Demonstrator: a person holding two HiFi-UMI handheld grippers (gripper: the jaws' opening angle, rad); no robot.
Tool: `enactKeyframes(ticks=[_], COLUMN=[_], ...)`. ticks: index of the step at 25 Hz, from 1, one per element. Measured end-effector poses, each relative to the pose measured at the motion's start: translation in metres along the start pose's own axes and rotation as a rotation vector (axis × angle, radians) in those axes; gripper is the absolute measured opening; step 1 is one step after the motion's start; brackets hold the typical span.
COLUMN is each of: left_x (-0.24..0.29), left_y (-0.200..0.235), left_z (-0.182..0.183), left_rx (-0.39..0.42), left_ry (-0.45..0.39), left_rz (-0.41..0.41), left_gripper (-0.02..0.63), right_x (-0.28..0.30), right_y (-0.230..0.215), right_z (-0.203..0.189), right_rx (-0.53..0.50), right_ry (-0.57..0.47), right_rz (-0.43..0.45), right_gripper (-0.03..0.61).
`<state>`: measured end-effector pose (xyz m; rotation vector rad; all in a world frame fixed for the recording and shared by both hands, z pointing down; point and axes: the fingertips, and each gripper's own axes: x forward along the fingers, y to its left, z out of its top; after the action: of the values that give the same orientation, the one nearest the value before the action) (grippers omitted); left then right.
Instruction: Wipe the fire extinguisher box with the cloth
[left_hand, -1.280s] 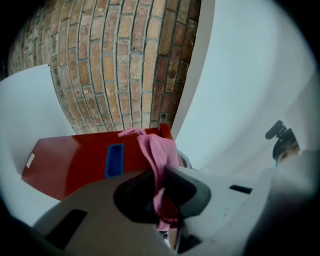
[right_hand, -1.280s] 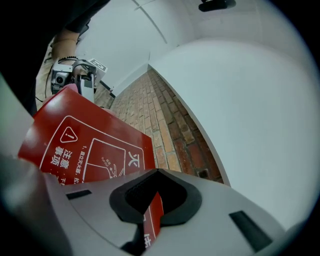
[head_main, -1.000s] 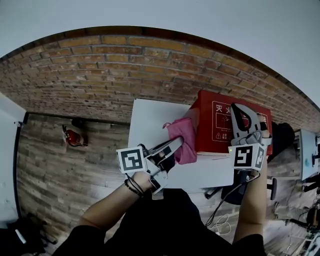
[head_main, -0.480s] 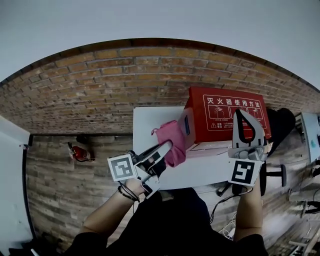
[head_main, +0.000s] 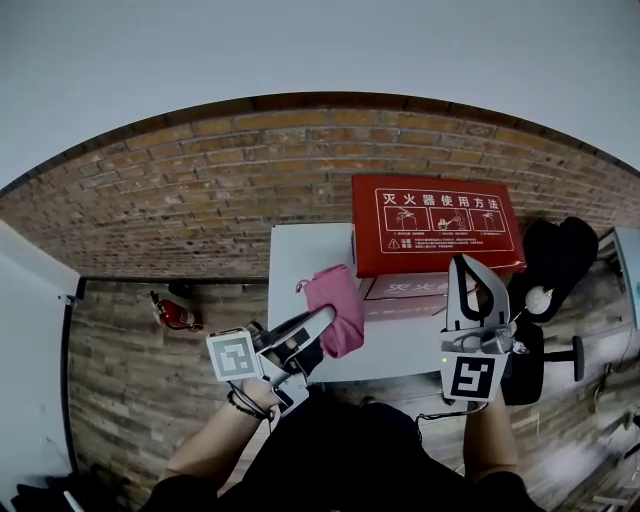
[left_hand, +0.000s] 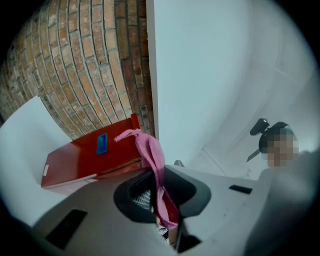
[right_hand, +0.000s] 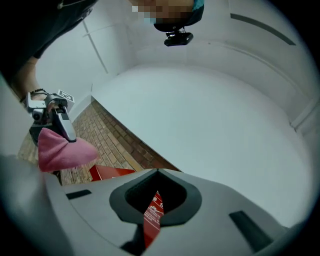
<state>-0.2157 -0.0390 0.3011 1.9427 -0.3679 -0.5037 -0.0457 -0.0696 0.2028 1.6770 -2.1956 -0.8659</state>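
The red fire extinguisher box (head_main: 435, 225) stands on a white table (head_main: 300, 255) against the brick wall. My left gripper (head_main: 328, 316) is shut on a pink cloth (head_main: 338, 305), which hangs beside the box's lower left corner; I cannot tell whether they touch. In the left gripper view the cloth (left_hand: 150, 150) runs up between the jaws of the gripper (left_hand: 159, 187), with the box (left_hand: 85, 155) behind. My right gripper (head_main: 464, 268) is shut and holds nothing, just in front of the box. The right gripper view shows its jaws (right_hand: 156, 192) closed to a slit, with the box (right_hand: 107, 172) and cloth (right_hand: 62, 150) beyond.
A small red fire extinguisher (head_main: 175, 312) lies on the brick-patterned floor to the left of the table. A black office chair (head_main: 555, 260) stands right of the box. A white wall rises behind the brick.
Both grippers have drawn back toward me from the box. The right gripper no longer overlaps the box's front. The cloth has come away from the box's left side.
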Motion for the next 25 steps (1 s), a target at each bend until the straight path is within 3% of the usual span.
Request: enactKeyframes(ticks=[7, 15, 17, 22, 25], left_x=[0.036, 0.058, 0.061, 0.065, 0.063], left_y=[-0.017, 0.016, 0.032, 0.075, 0.108], left_z=[-0.06, -0.127, -0.141, -0.171, -0.182], left_rx=[0.002, -0.032, -0.042, -0.057, -0.059], left_ry=[-0.007, 0.021, 0.026, 0.053, 0.076], left_rz=[0.019, 0.111, 0.148, 0.241, 0.294], left_gripper=[0.06, 0.06, 0.06, 0.06, 0.06], right_x=[-0.045, -0.093, -0.104, -0.128, -0.14], right_y=[-0.031, -0.03, -0.022, 0.004, 0.021], right_z=[-0.021, -0.057, -0.074, -0.128, -0.15], right_rx=[0.176, 0.274, 0.363, 0.705, 0.779], right_ry=[-0.084, -0.125, -0.125, -0.078, -0.033], right_rz=[0.027, 0.111, 0.17, 0.305, 0.329], right_gripper=[0.018, 0.018, 0.018, 0.018, 0.018])
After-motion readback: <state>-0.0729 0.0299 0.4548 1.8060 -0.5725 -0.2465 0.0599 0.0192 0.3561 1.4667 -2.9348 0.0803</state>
